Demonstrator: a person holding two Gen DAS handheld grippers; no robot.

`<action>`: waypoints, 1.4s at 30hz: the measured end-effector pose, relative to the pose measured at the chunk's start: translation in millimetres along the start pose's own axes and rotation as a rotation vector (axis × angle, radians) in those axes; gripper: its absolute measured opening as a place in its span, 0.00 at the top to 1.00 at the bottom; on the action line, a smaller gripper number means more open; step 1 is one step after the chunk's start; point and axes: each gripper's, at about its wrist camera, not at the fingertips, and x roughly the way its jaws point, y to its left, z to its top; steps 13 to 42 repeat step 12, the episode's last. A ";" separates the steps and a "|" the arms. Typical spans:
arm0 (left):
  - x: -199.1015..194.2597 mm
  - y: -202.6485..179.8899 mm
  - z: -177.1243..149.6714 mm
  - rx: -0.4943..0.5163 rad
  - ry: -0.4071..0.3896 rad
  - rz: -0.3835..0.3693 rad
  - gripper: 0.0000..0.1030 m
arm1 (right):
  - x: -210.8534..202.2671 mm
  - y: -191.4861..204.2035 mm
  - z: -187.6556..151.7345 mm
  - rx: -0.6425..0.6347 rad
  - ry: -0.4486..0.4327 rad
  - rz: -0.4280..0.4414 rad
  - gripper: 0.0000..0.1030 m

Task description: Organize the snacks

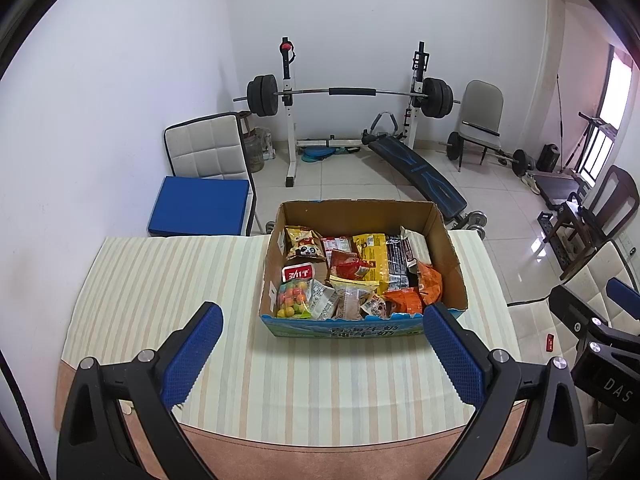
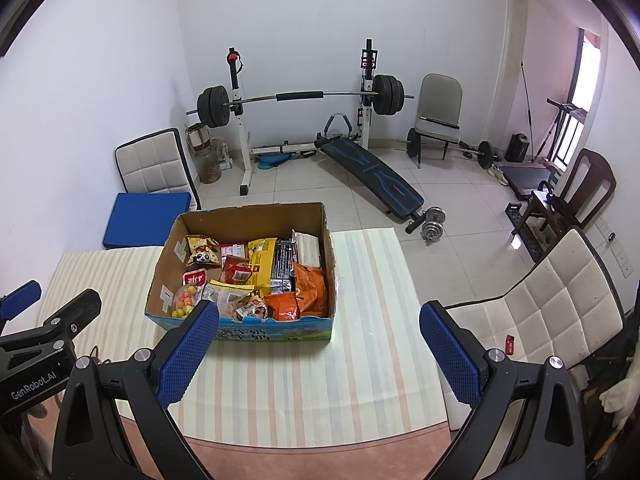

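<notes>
Box: cardboard box (image 1: 448, 258) sitting on striped table (image 1: 160, 280), holding snack packets (image 1: 372, 258).
Left gripper (image 1: 320, 354): fingers gaping wide, gripping nothing.
Right gripper (image 2: 320, 354): likewise.

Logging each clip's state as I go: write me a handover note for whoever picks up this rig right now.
Left gripper: open, empty, held above the striped tablecloth short of the box.
Right gripper: open, empty, also short of the box.
Cardboard box: on the table, open at the top, with all visible snacks inside, including a panda bag, a yellow pack and orange bags.
Done: no snack lies outside the box.
Left: pick out and arrange the snacks.
</notes>
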 end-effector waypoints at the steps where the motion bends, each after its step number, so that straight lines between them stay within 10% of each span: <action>1: -0.9 -0.2 -0.3 0.002 0.000 -0.001 0.00 | -1.1 -0.3 0.3 0.000 0.000 -0.001 0.01; 42: -0.9 -1.8 -2.2 0.009 -0.013 0.001 0.00 | -2.1 -0.2 0.0 0.001 -0.002 -0.004 0.01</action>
